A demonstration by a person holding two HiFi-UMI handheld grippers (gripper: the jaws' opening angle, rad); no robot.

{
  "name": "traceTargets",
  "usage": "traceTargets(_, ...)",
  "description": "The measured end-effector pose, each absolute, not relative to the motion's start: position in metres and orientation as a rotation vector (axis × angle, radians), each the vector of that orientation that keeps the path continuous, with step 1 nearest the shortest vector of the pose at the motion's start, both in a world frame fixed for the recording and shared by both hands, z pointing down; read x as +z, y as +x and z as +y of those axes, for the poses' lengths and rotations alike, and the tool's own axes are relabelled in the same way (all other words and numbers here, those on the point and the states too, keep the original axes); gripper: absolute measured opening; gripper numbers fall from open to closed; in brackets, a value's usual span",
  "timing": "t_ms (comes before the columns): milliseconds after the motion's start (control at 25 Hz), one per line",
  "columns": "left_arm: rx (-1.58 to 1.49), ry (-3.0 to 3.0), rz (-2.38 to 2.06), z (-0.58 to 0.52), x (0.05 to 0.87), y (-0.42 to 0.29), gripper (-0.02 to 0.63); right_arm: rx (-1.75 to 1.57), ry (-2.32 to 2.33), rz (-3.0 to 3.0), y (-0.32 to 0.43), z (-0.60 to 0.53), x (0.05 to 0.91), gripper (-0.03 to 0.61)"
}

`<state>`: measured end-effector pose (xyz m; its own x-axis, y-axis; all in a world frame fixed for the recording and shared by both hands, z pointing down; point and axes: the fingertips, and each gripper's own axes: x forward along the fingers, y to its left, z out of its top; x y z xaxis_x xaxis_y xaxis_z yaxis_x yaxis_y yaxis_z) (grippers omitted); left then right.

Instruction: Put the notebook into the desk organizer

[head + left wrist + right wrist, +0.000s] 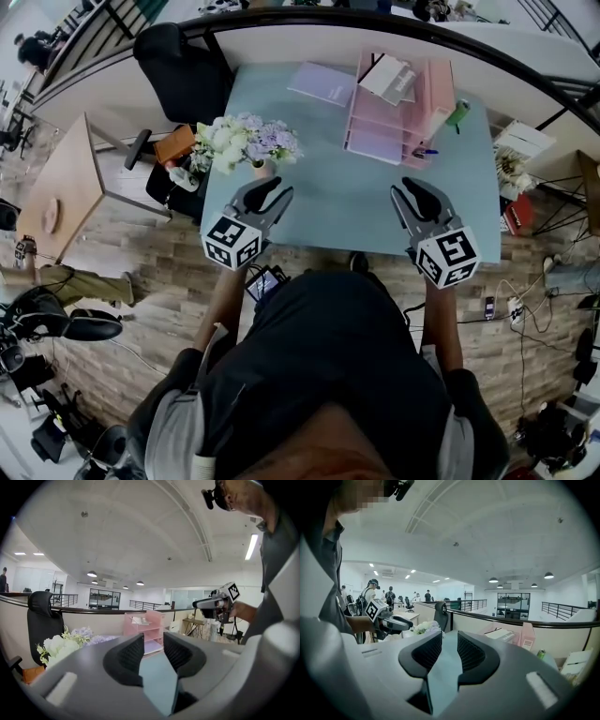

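A lavender notebook [322, 82] lies flat at the far side of the light blue table [337, 202]. To its right stands the pink tiered desk organizer [398, 117] [146, 629] [512, 635], with white booklets on its top tier. My left gripper [272, 192] [153, 638] hovers over the near left part of the table. Its jaws stand a little apart with nothing between them. My right gripper [412, 189] [449, 635] hovers over the near right part, jaws also slightly apart and empty. Both are well short of the notebook.
A bunch of white and lilac flowers [246, 141] [61, 645] stands at the table's left edge, just beyond the left gripper. A green can [457, 114] [540, 654] sits right of the organizer. A black chair [183, 70] stands at the far left corner.
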<state>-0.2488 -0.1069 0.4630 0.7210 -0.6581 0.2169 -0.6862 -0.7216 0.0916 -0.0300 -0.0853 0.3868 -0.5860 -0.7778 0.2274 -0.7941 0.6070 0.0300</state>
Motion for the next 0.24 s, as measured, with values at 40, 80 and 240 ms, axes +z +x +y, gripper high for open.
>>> traceTargets(40, 0.255, 2.759, -1.084, -0.1058, 0.4632, -0.2502, 0.186, 0.113, 1.302, -2.615, -0.0311, -0.0842, 0.3873, 0.104)
traceTargets(80, 0.256, 2.76, -1.081, -0.1045, 0.4632, -0.2515, 0.186, 0.117, 1.306, -2.614, -0.032, -0.0829, 0.3878, 0.104)
traceTargets(240, 0.257, 2.765, -1.073, -0.0987, 0.4629, -0.2557, 0.186, 0.125, 1.316, -2.608, -0.0354, -0.0767, 0.3903, 0.104)
